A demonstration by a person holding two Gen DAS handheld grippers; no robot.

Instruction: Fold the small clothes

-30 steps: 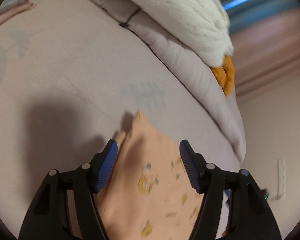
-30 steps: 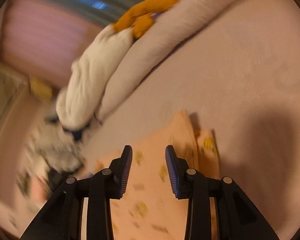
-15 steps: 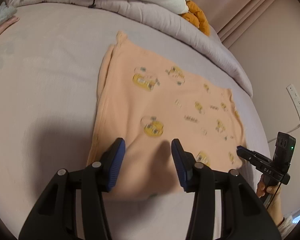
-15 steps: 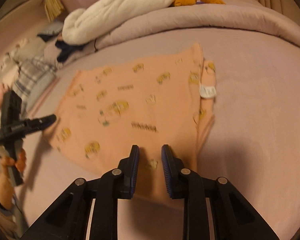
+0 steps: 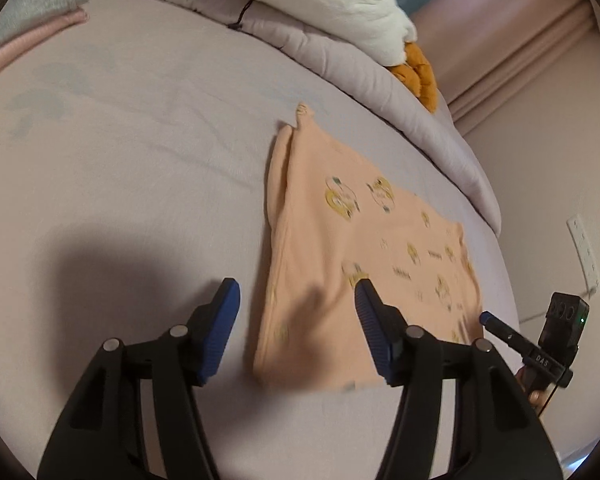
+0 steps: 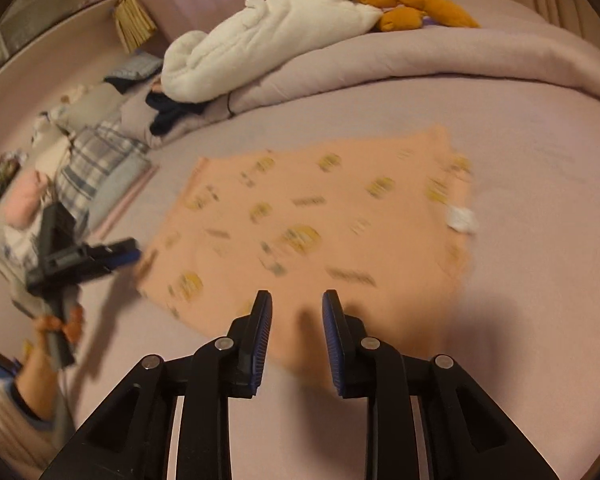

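Observation:
A small peach garment [image 5: 360, 248] with yellow prints lies flat on the lilac bed sheet [image 5: 140, 152]. In the right wrist view the garment [image 6: 312, 216] shows a white label [image 6: 460, 218] at its right edge. My left gripper [image 5: 296, 300] hovers over the garment's near left corner. Its jaws are opening and the pads press on nothing. My right gripper [image 6: 297, 308] hangs above the near edge, its jaws a narrow gap apart and empty. Each view shows the other gripper side-on: the right gripper [image 5: 496, 322] and the left gripper [image 6: 116, 254].
A rolled lilac duvet [image 5: 340, 64] with a white and orange plush [image 5: 340, 0] lines the far side of the bed. Folded pink cloth [image 5: 28, 40] lies at the far left. A pile of checked clothes [image 6: 92, 160] sits beyond the left gripper. A wall socket [image 5: 584, 248] is at the right.
Both grippers have drawn back from close over the garment, which now lies spread flat in full view. The left jaws narrowed, then widened again. The right jaws narrowed.

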